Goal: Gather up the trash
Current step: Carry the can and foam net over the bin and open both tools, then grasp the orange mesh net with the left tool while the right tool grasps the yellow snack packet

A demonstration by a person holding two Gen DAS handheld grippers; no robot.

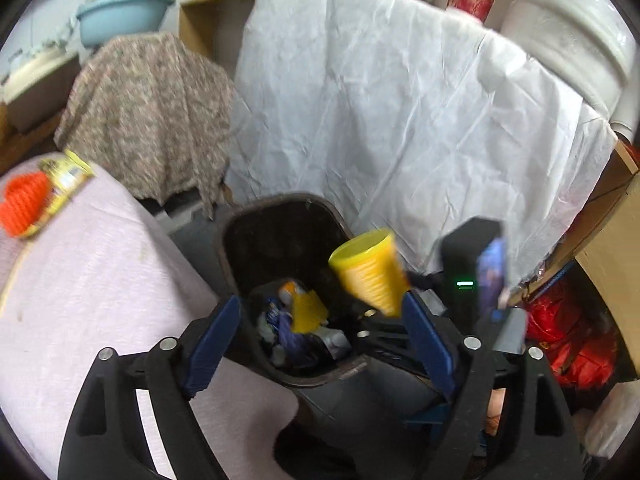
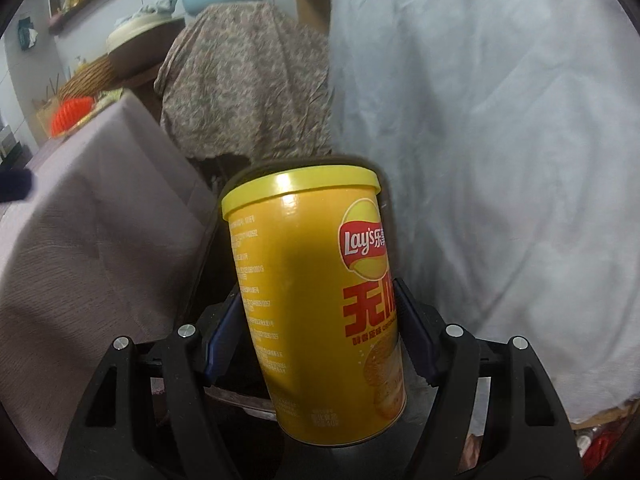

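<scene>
My left gripper (image 1: 320, 312) stands open above a dark trash bin (image 1: 280, 206), with nothing between its blue pads. Down in the bin lie several wrappers and bits of packaging (image 1: 304, 320). My right gripper (image 2: 320, 324) is shut on a yellow Lay's crisp can (image 2: 316, 300), both pads pressing its sides low down, the lid end pointing away. In the left wrist view the same can (image 1: 370, 272) hangs tilted over the bin's right rim. An orange ribbed object (image 1: 24, 204) and a yellow printed pack (image 1: 66, 178) lie on the pink-covered table (image 1: 80, 280) at the left.
A white sheet (image 1: 400, 120) drapes furniture right behind the bin. A floral cloth (image 1: 148, 112) covers something at the back left, with a blue basin (image 1: 124, 16) beyond it. A red bag (image 1: 568, 336) and cardboard (image 1: 608, 248) crowd the right side.
</scene>
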